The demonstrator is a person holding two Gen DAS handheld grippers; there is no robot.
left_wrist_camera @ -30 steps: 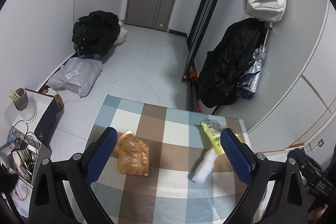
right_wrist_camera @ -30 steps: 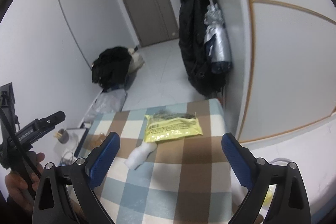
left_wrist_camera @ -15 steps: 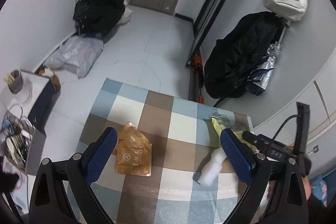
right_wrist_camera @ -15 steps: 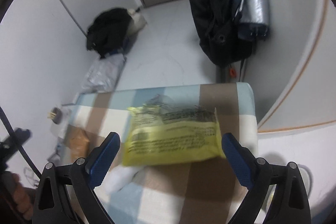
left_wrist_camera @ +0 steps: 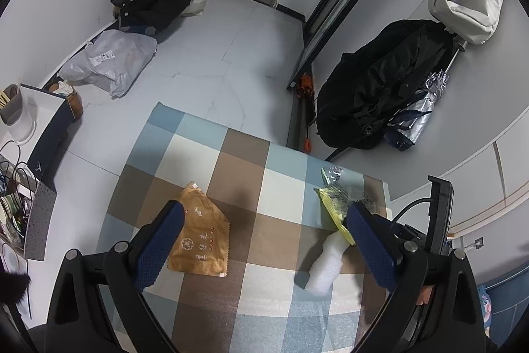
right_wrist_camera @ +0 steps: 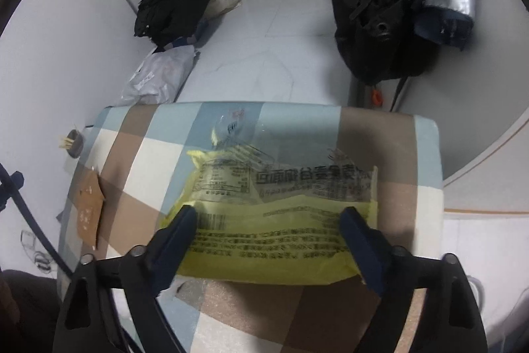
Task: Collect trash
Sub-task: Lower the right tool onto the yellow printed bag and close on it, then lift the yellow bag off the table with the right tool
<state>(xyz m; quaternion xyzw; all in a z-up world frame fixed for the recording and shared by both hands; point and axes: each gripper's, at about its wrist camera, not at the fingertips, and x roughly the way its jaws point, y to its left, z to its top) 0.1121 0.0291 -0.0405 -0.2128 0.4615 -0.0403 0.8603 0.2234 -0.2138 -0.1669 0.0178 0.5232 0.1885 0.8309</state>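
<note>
**Right fingers now straddle the yellow wrapper**

Over the last second my right gripper [right_wrist_camera: 267, 220] dropped from well above the checked desk [right_wrist_camera: 426, 161] to right over the yellow wrapper [right_wrist_camera: 274, 220]. The wrapper fills the view; my fingers [right_wrist_camera: 180, 232] stand wide apart at its two ends, not yet pinching. The wrapper lies at the desk's far right corner, its near end over the white wad [left_wrist_camera: 325, 267].

My left gripper [left_wrist_camera: 264, 243] hovers spread wide, holding nothing. The brown packet [left_wrist_camera: 201, 242] lies left of the wrapper, well apart from it.

Judgement: first pickup is imminent; nothing collected yet. Thin film may slip.
</note>
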